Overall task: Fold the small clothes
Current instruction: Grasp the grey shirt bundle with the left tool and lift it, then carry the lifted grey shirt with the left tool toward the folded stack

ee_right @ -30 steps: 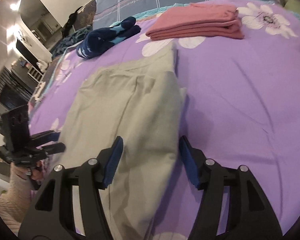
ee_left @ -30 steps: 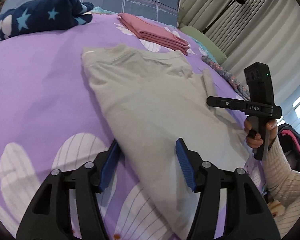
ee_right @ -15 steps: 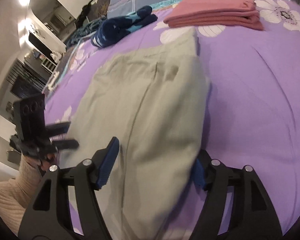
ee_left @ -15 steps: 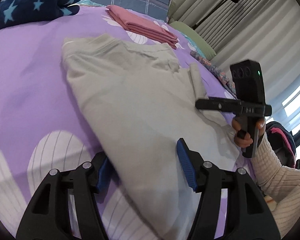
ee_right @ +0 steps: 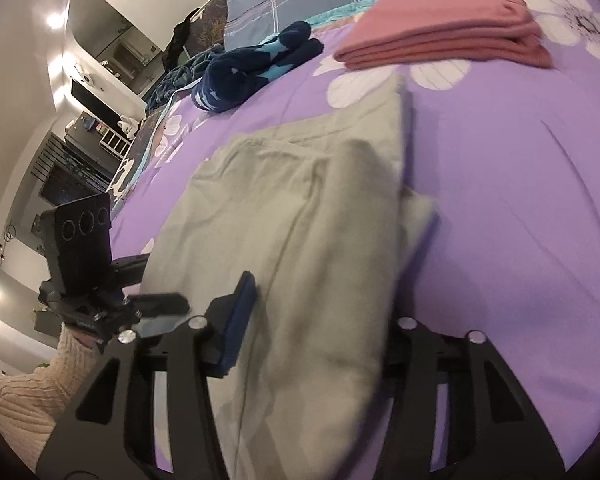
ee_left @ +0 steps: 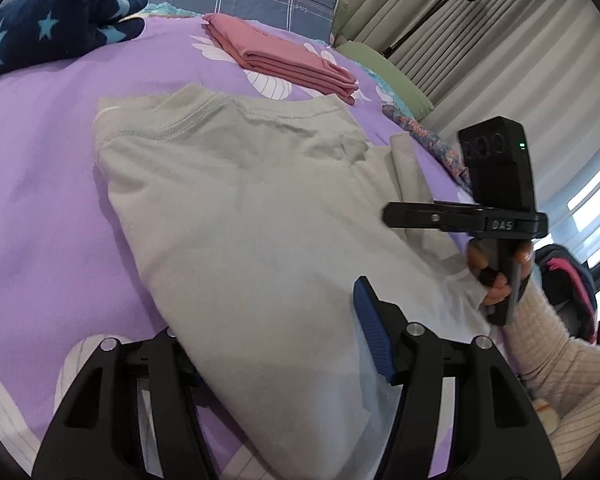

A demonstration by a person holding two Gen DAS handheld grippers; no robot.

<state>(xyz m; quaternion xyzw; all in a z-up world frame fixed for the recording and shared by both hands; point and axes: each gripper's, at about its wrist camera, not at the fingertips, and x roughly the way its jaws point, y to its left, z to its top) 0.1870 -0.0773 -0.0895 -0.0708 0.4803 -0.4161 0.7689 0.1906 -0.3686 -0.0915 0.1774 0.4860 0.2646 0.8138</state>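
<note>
Grippers straddle the near edges of a soft grey shirt [ee_left: 260, 240], lying mid-frame on a purple floral bedspread [ee_left: 40, 160]. Left gripper [ee_left: 276, 344] is half open over the hem; right gripper [ee_right: 316, 320] has just been closing, apparently not yet pinching. Limp knit could slip or bunch.

Both claws tilt downward; the right claw [ee_right: 312, 320] has just been closing, left claw [ee_left: 276, 344] parted.

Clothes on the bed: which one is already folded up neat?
The pink garment, stacked in flat layers near the pillow. The grey shirt lies spread out, and the navy star-patterned one sits bunched up.
</note>
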